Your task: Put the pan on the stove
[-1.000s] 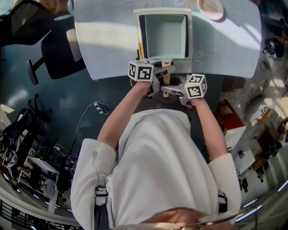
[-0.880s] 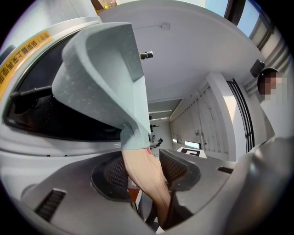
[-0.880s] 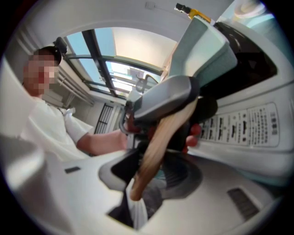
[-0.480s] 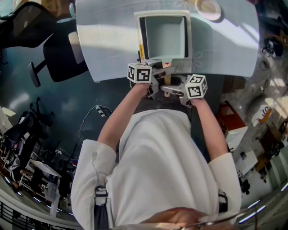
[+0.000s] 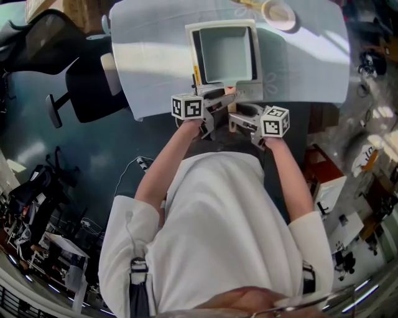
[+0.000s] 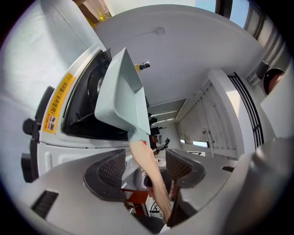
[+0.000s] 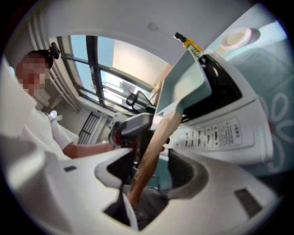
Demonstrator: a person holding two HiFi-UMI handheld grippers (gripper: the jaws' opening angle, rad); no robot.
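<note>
A pale green square pan [image 5: 226, 54] sits on the white stove [image 5: 259, 65] on the table. Its wooden handle [image 6: 149, 170] points back over the stove's front towards me. My left gripper [image 5: 224, 98] comes at the handle from the left and my right gripper [image 5: 235, 119] from the right. In the left gripper view the pan [image 6: 120, 98] rises over the left gripper [image 6: 146, 167]. The handle runs between its opening jaws with a gap on each side. In the right gripper view the handle [image 7: 154, 142] passes through the right gripper [image 7: 154, 170], also opening and not pressing on it.
A roll of tape [image 5: 277, 12] lies on the pale cloth-covered table [image 5: 155, 56] behind the stove. A black office chair [image 5: 87, 81] stands left of the table. A cable with a plug strip [image 5: 142, 163] lies on the dark floor.
The head view has shifted slightly, so table and stove sit lower in the picture. Both grippers stay at the pan's handle, the left cube a little further left.
</note>
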